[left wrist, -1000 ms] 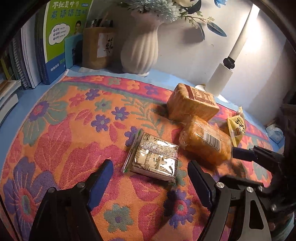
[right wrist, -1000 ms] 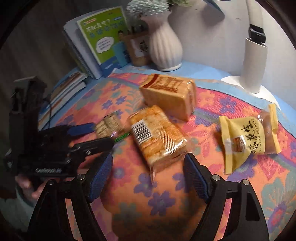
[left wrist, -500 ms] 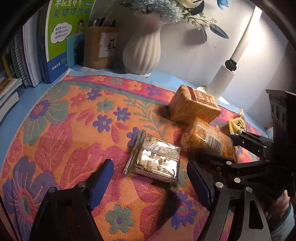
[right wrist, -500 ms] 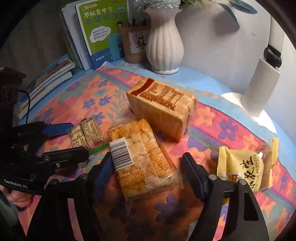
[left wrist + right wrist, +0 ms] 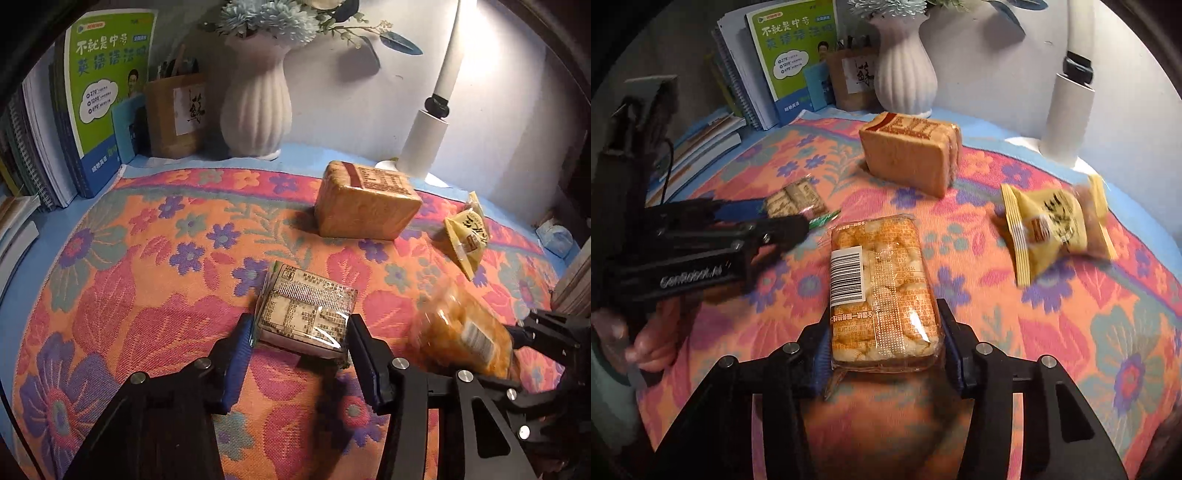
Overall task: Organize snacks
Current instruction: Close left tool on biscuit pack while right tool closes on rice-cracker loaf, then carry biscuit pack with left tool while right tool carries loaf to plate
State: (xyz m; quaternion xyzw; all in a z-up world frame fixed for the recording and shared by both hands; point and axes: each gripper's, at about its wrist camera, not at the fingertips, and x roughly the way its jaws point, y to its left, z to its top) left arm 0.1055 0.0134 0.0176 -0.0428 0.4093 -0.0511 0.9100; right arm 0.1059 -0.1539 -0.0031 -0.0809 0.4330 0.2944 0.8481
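Two hand-held grippers worked over a table covered by one flowered cloth. The left hand-held gripper had just been closing and clasped one small clear-wrapped biscuit pack between its blue pads. The right hand-held gripper had likewise just been closing, and it clamped one orange rice-cracker pack. Two more snacks lay apart on the cloth: one brown bread block and one yellow packet. Behind stood one white vase, one white lamp and several books.
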